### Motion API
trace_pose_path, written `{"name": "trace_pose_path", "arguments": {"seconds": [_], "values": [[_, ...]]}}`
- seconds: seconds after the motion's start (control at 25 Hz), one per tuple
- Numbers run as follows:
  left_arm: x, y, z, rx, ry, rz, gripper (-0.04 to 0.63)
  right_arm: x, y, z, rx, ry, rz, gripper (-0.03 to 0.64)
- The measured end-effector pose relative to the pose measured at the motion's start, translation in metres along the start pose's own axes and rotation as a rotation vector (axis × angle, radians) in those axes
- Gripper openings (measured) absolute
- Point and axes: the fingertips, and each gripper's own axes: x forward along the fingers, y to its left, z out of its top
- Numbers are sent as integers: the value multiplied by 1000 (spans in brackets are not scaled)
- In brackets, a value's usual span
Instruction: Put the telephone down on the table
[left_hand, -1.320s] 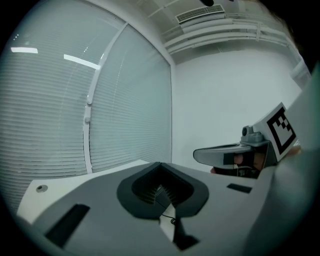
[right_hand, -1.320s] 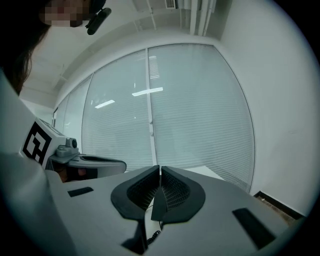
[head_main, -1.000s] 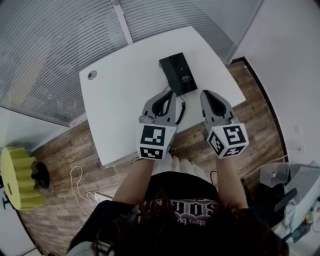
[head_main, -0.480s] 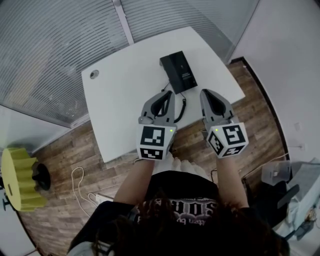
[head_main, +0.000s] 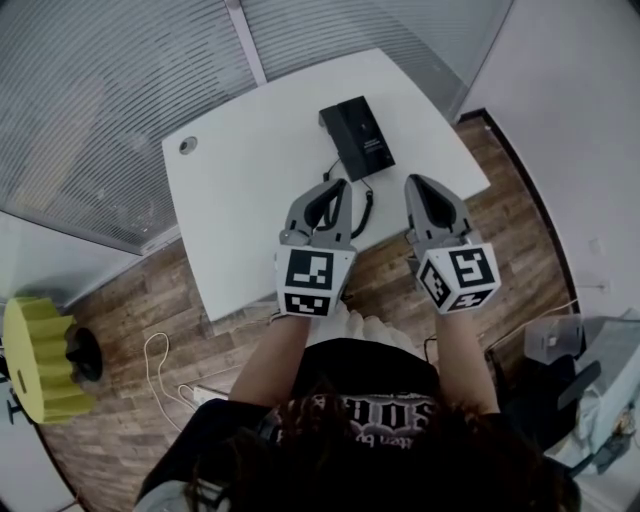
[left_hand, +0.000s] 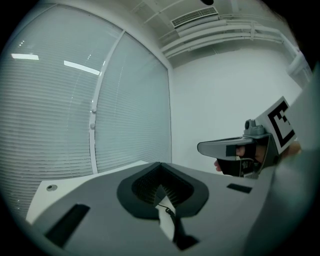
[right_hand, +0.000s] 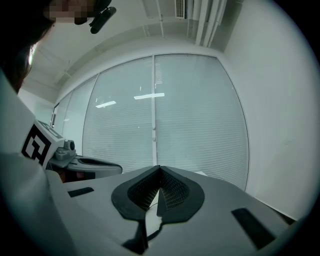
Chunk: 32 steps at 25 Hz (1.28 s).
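Head view, seen from above. The white table (head_main: 250, 200) stands with its far edge close to a slatted glass wall and its right corner near a plain white wall; wooden floor lies open along its near and left edges. The black telephone (head_main: 357, 139) lies flat on the table's far right part, close to the far edge. Its coiled cord (head_main: 366, 205) trails towards the near edge. The table's left half is bare apart from a round grommet (head_main: 187, 146) near the left corner.

The left gripper (head_main: 338, 186) and right gripper (head_main: 415, 181) are held side by side above the table's near edge, short of the telephone. Each has its jaws pressed together with nothing between them.

A yellow ribbed object (head_main: 35, 355) sits on the floor well to the left of the table; its contents cannot be made out.
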Motion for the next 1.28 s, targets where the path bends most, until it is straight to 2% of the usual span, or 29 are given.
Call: {"name": "trace_pose_path", "arguments": {"seconds": [0.4, 0.76, 1.28], "values": [[-1, 3, 1, -3, -4, 1, 3, 1, 4, -1, -15, 6, -7, 28], [0, -1, 1, -3, -1, -4, 3, -6, -2, 8, -31, -36, -45, 28], [0, 0, -1, -7, 1, 4, 3, -6, -3, 7, -30, -30, -45, 28]]}}
